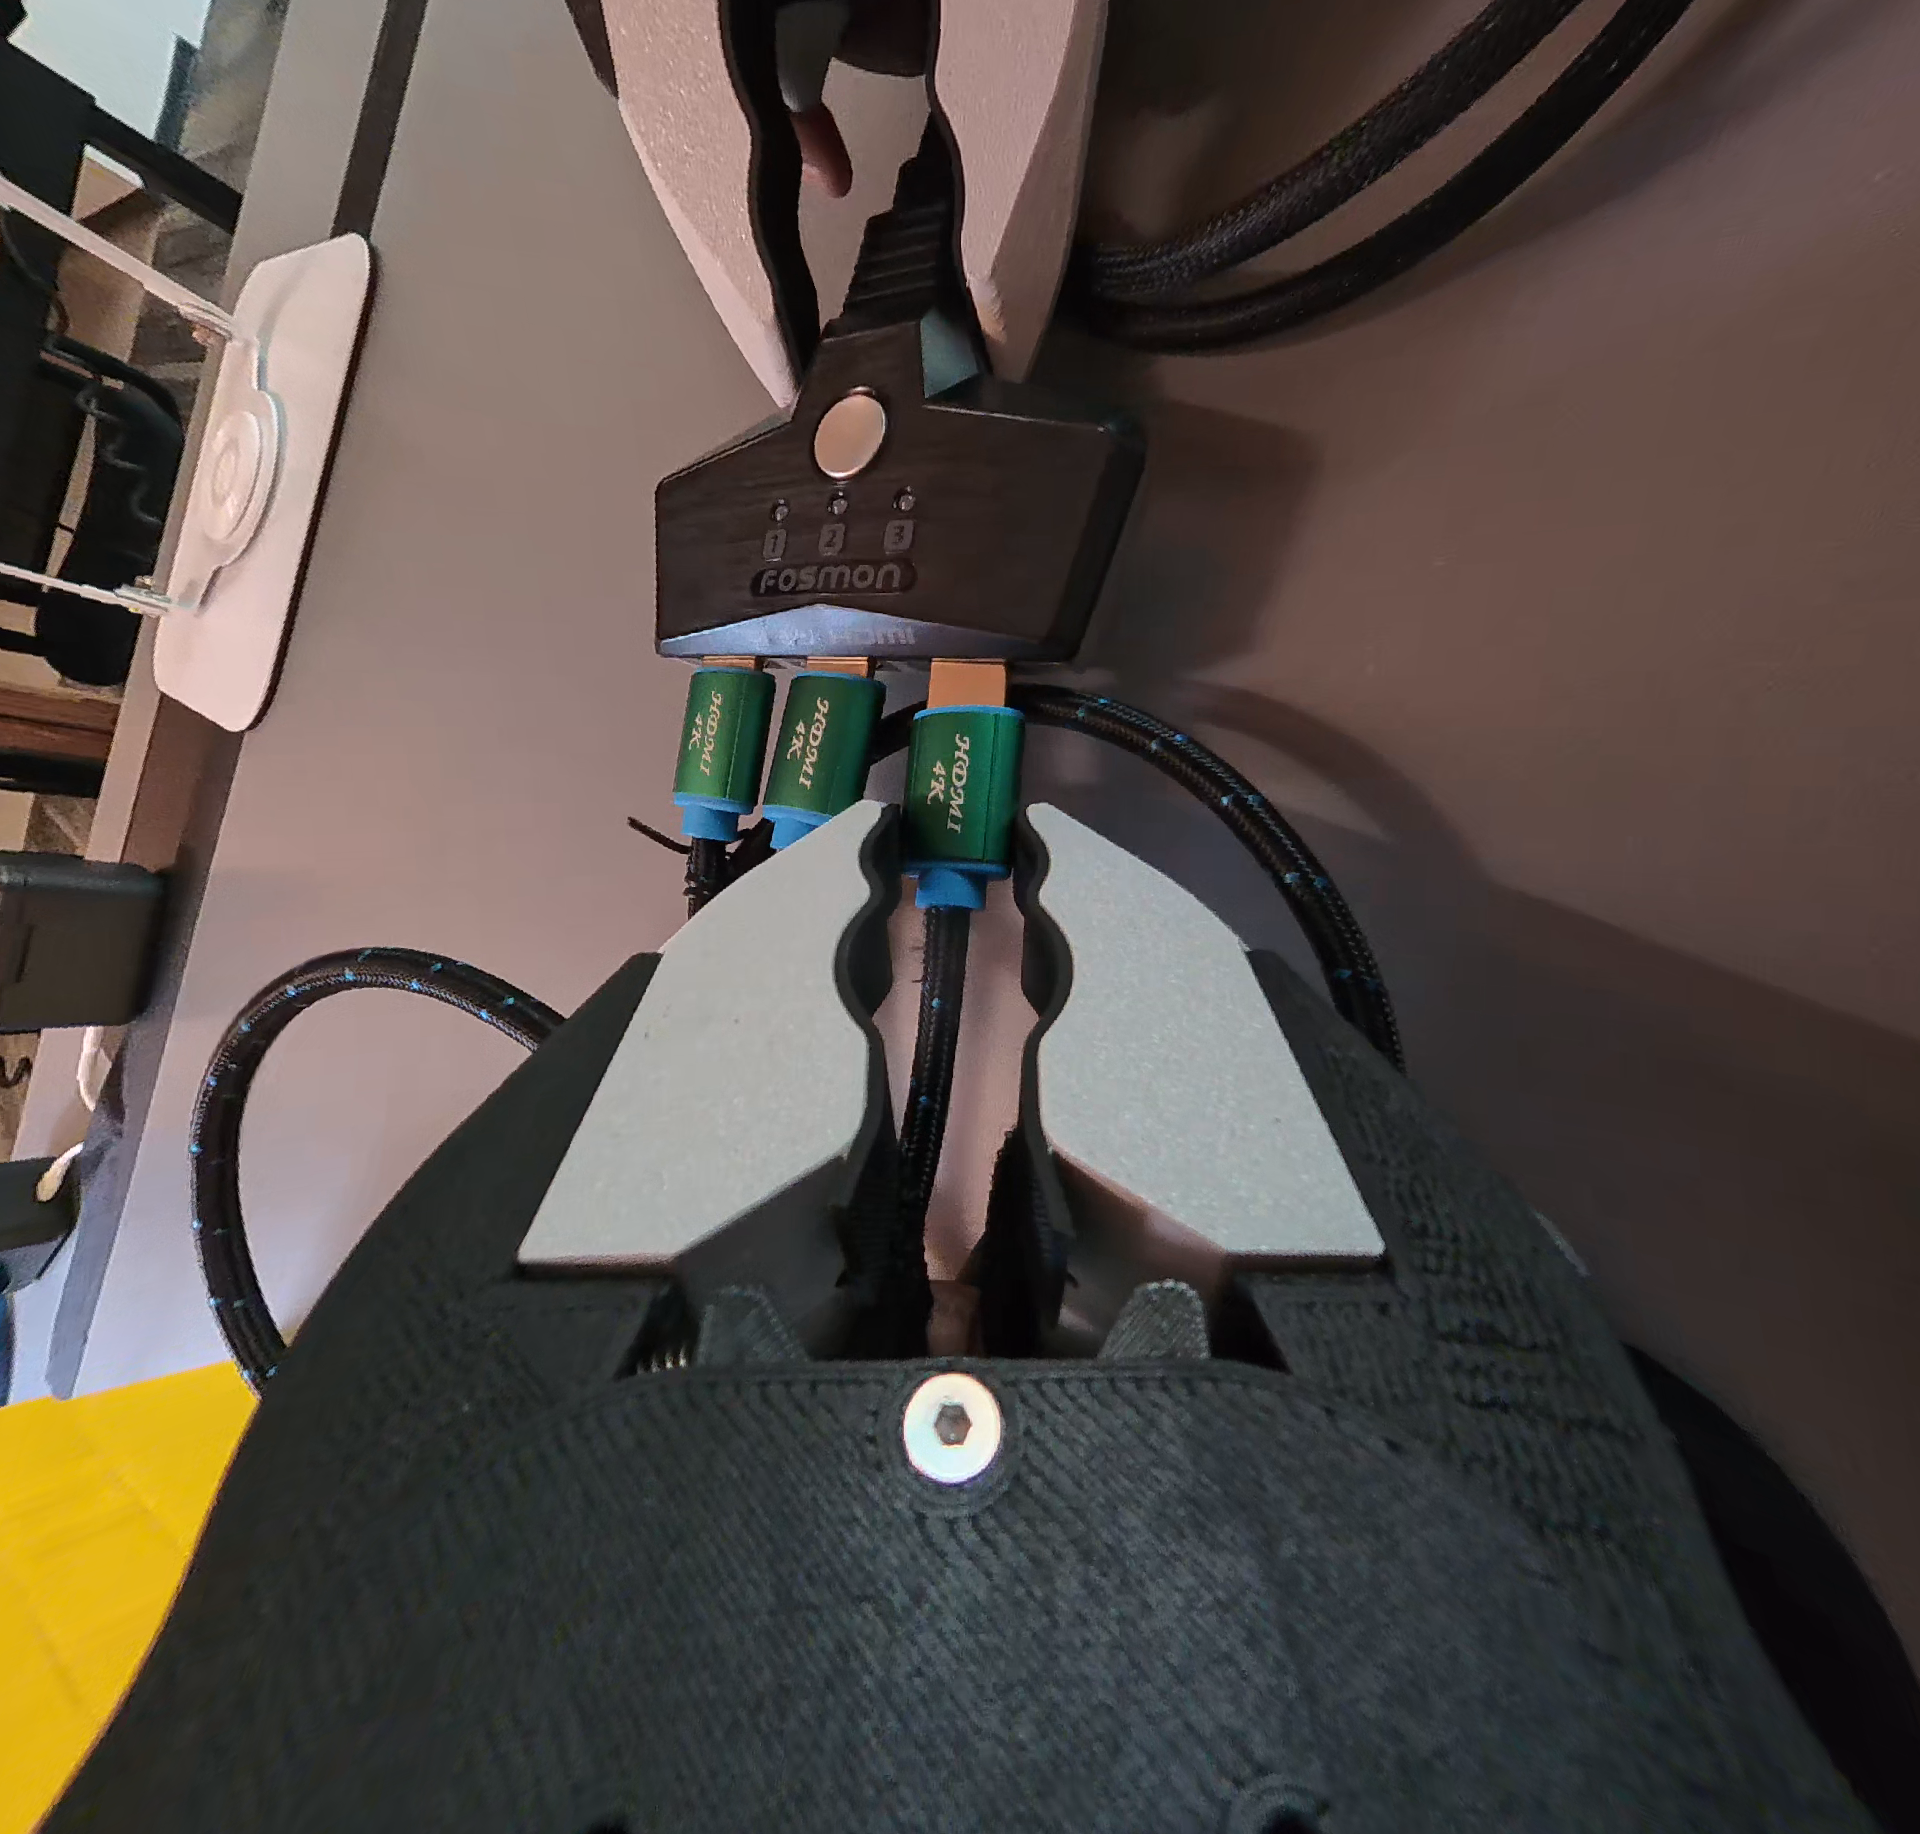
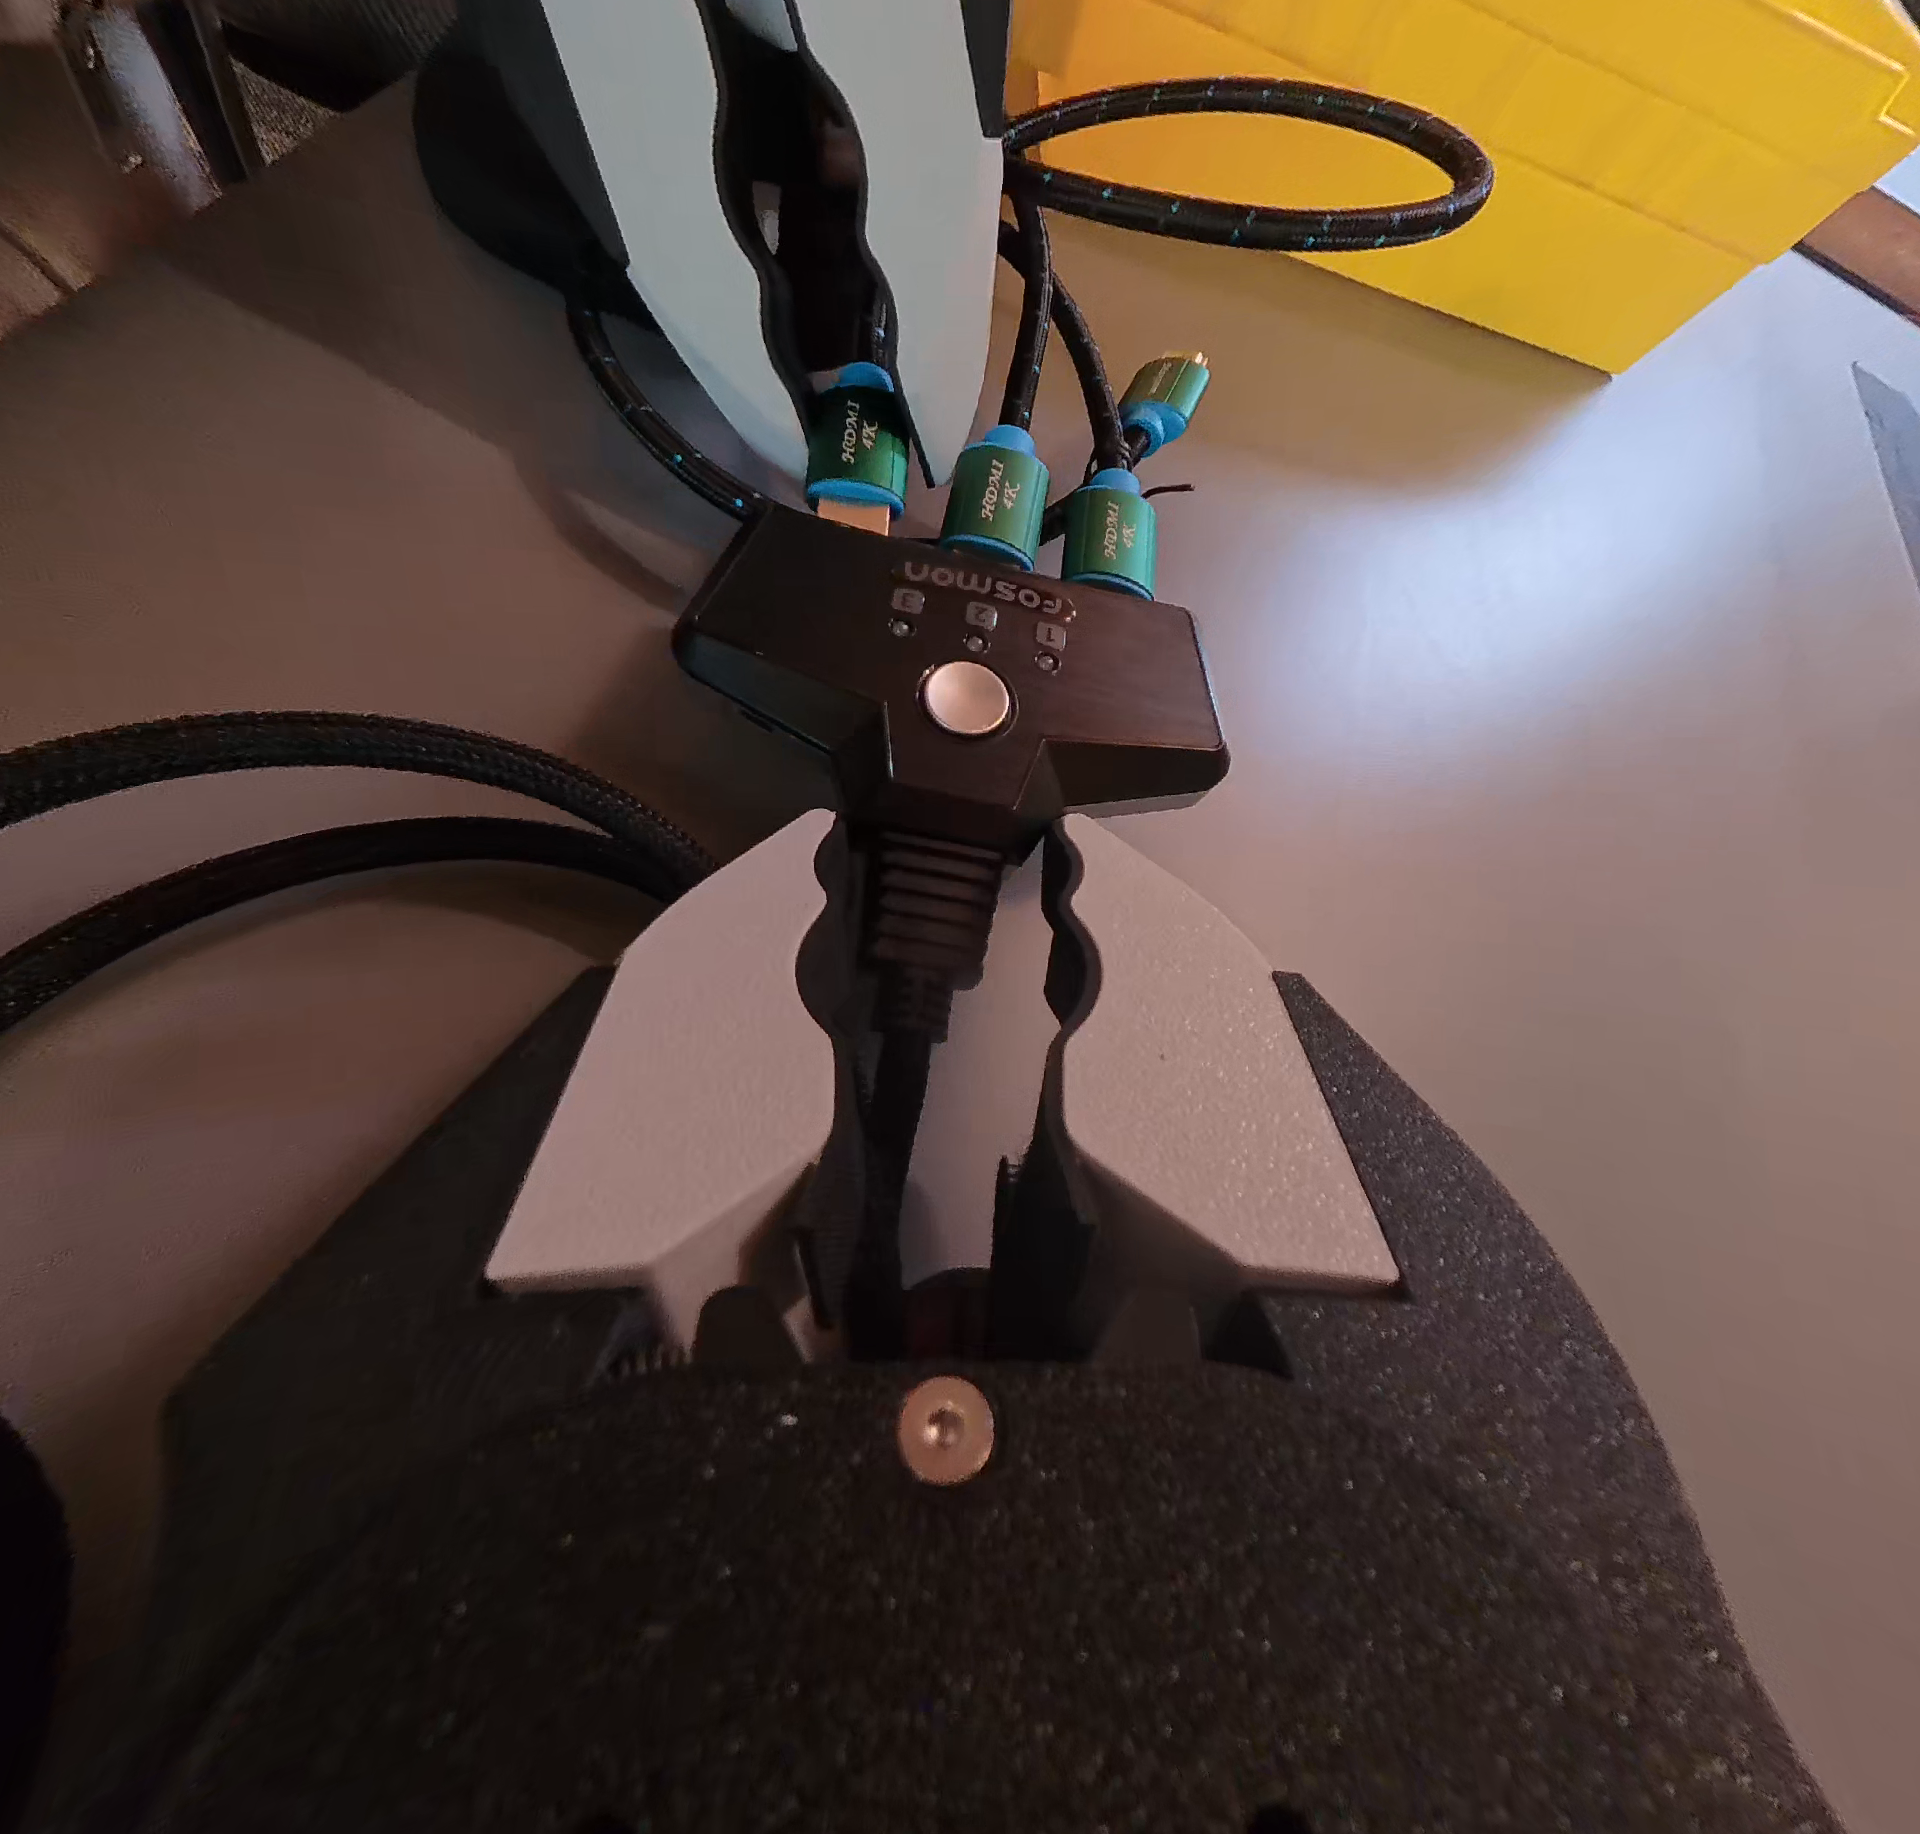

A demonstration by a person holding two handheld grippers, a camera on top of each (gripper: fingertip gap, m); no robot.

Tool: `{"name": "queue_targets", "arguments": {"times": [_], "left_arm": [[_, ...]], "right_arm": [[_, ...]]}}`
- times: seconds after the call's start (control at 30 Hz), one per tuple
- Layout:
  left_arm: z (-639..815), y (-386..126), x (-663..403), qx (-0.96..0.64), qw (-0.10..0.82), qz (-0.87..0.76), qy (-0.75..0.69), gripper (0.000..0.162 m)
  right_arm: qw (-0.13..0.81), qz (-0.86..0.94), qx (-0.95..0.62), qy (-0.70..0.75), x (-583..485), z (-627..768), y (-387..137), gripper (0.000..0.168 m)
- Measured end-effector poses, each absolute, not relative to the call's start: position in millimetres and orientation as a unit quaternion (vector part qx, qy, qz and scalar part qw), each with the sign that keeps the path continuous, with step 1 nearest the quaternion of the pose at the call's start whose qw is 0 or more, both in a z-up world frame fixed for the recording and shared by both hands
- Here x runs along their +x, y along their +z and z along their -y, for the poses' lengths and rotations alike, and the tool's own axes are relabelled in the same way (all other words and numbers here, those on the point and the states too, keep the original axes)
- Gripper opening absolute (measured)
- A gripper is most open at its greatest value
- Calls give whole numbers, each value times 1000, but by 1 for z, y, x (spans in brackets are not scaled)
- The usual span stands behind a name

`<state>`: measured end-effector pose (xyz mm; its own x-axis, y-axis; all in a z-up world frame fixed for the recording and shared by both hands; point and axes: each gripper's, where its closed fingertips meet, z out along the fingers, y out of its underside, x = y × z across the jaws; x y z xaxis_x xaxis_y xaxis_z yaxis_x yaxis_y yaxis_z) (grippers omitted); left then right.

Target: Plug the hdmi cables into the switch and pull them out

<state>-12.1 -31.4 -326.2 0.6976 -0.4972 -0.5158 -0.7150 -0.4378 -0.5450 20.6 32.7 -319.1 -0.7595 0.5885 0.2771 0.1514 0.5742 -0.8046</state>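
Note:
The black HDMI switch (image 1: 1039, 537) lies on the grey table. My right gripper (image 2: 940, 839) is shut on the ribbed neck of its output cable (image 2: 930, 901); it also shows in the left wrist view (image 1: 902, 371). Two green HDMI plugs (image 1: 722, 745) (image 1: 816, 756) sit fully in the switch. The third green plug (image 1: 961, 797) sits partly in its port, with more gold tip showing. My left gripper (image 1: 956, 828) is shut on that plug's rear end. In the right wrist view the switch (image 2: 1122, 704) faces me, and the left gripper (image 2: 868, 459) holds that plug (image 2: 857, 454).
A loose fourth green plug (image 2: 1169, 392) lies behind the switch among braided cables (image 2: 1247, 215). A yellow box (image 2: 1455, 122) stands beyond. A thick black cable (image 2: 312, 797) loops beside the right gripper. A white flat plate (image 1: 260, 475) lies near the table edge. There is about 8 centimetres between the tips of the two grippers.

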Motion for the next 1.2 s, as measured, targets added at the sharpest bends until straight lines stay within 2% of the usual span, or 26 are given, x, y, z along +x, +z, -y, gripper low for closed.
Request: {"name": "queue_targets", "arguments": {"times": [0.43,0.63,0.67,0.73,0.77,0.8,0.87,0.93,1.2], "left_arm": [[31,-338,-9,-829,340,-430,106,19],[31,-338,-13,-844,323,-414,112,21],[34,-337,-14,-844,317,-417,115,24],[37,-330,-17,-845,314,-413,127,43],[36,-326,-22,-846,315,-406,141,44],[37,-325,-24,-847,316,-404,141,43],[40,-328,-21,-848,310,-413,124,23],[41,-332,-20,-849,300,-418,124,15],[37,-338,-19,-827,291,-465,122,13]], "right_arm": [[242,874,-231,352,19,-32,-336,36],[242,871,-250,348,18,-36,-336,36],[245,867,-251,353,18,-35,-336,36],[240,868,-252,354,19,-36,-337,36],[240,868,-251,355,19,-36,-337,36],[240,868,-250,356,19,-35,-337,36],[241,868,-249,356,19,-35,-337,36],[242,867,-249,357,19,-34,-337,36],[232,866,-247,367,20,-32,-336,36]]}}
